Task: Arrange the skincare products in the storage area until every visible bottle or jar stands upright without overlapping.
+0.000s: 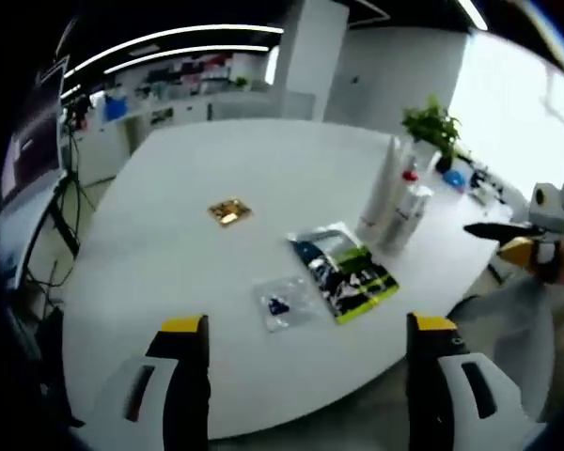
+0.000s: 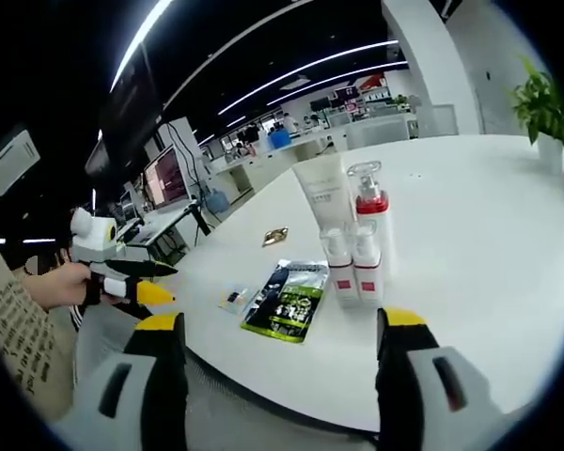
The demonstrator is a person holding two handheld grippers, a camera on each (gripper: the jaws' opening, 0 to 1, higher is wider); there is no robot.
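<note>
Step in hand: approach, nothing grasped. The left gripper [image 1: 303, 357] and right gripper [image 2: 276, 349] both stand wide and empty. The bottles [image 2: 355, 240] stand upright, grouped at centre frame on the white surface [image 2: 470, 244]. The sachets [image 2: 287, 299] lie flat beside them, near the front edge. Next move: reach in; open room surrounds the group.

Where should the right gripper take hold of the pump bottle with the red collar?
Grip the pump bottle on its white body below the red collar, probably from its open right side: it stands upright, with the tube and small bottles crowding its left and front.
</note>
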